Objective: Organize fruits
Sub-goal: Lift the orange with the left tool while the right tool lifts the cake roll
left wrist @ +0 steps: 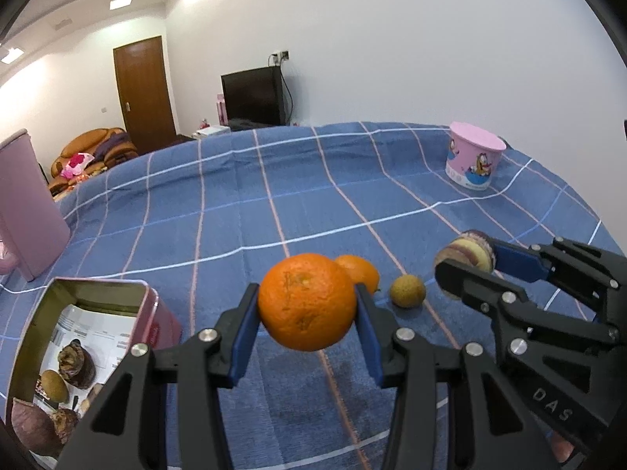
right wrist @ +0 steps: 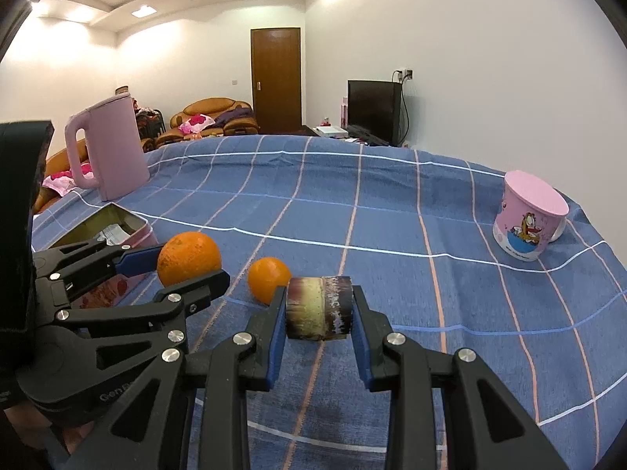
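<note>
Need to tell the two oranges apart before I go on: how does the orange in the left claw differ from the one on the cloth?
The held orange looks larger and is clamped off the cloth between the left claw's pads; the second orange looks smaller, though it sits farther back, and lies free on the blue checked cloth. The held one shows scuffed marks on its peel. Both are round and bright orange.

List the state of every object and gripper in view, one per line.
left gripper: shut on large orange, held off the cloth
large orange: gripped, lifted
right gripper: shut on sugarcane piece
sugarcane piece: gripped, lifted
small orange: loose on the cloth
small brown fruit: loose on the cloth
tin box: open, holding fruit pieces
pink cartoon cup: upside down
pink kettle: upright, lid shut
</note>
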{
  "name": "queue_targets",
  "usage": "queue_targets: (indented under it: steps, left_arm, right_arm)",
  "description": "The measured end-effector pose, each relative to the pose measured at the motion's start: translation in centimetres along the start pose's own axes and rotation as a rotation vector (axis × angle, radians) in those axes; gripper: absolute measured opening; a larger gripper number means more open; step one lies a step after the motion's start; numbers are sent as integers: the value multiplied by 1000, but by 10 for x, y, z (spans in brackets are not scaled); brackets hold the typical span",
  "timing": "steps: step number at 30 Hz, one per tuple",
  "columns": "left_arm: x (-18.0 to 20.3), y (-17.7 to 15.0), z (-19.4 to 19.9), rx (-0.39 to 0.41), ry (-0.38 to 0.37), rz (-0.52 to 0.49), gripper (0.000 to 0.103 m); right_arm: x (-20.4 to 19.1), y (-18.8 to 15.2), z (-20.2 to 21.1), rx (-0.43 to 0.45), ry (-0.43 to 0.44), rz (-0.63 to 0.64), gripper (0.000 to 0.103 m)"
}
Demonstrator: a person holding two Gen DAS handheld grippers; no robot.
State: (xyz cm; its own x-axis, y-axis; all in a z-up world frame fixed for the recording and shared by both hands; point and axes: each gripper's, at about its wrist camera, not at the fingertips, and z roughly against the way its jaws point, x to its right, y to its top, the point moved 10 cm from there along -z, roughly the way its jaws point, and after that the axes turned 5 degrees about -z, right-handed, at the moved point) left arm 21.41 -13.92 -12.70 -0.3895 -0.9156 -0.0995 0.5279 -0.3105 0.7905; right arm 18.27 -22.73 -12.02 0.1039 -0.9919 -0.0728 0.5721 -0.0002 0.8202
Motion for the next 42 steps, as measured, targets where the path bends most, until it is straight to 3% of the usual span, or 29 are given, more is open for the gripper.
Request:
queue_targets:
  steps: [42]
  left_arm:
    - [-15, 11, 40, 179, 99, 27, 48]
  right_arm:
    - [-5, 12, 31, 153, 18, 21, 32]
